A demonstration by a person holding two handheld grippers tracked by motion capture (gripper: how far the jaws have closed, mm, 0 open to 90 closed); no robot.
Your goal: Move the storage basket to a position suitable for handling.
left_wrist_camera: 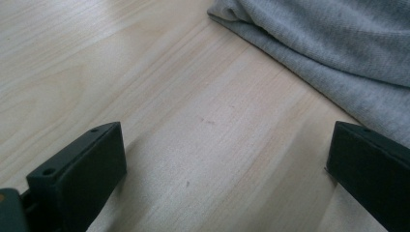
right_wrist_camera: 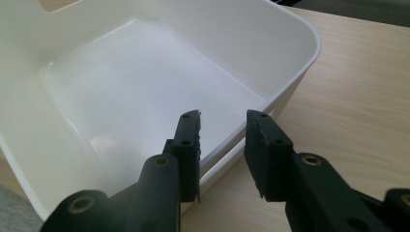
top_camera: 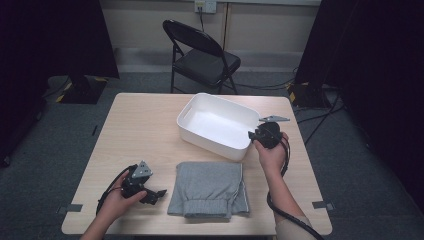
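While the person's two hands rested at the near half of the table, the scene stood as follows:
Table (top_camera: 145,125): a light wooden top, with a white tub on its far right part and a folded grey cloth at its near edge, middle to right
White tub (top_camera: 200,111): a rounded rectangular bin, turned a little askew, with a handle slot in its left end wall; nothing lay inside it
Right gripper (top_camera: 251,135): held in the right hand at the tub's near right corner; in the right gripper view (right_wrist_camera: 223,145) its jaws straddled the tub's rim (right_wrist_camera: 251,137), one jaw inside the wall and one outside
Right jaws: apart by a narrow gap, with the rim between them; a sliver of space showed on each side, so the pads did not press on the wall
Grey cloth (top_camera: 210,189): folded flat into a rough square, a ribbed cuff at its near edge; it lay just near of the tub, apart from it
Left gripper (top_camera: 159,193): held low in the left hand at the near left, pointing right toward the cloth's left edge
Left jaws: wide apart over bare wood in the left gripper view (left_wrist_camera: 225,164), holding nothing; the cloth (left_wrist_camera: 338,43) lay just beyond the right-hand jaw
Folding chair (top_camera: 202,55): dark, standing on the floor beyond the table's far edge
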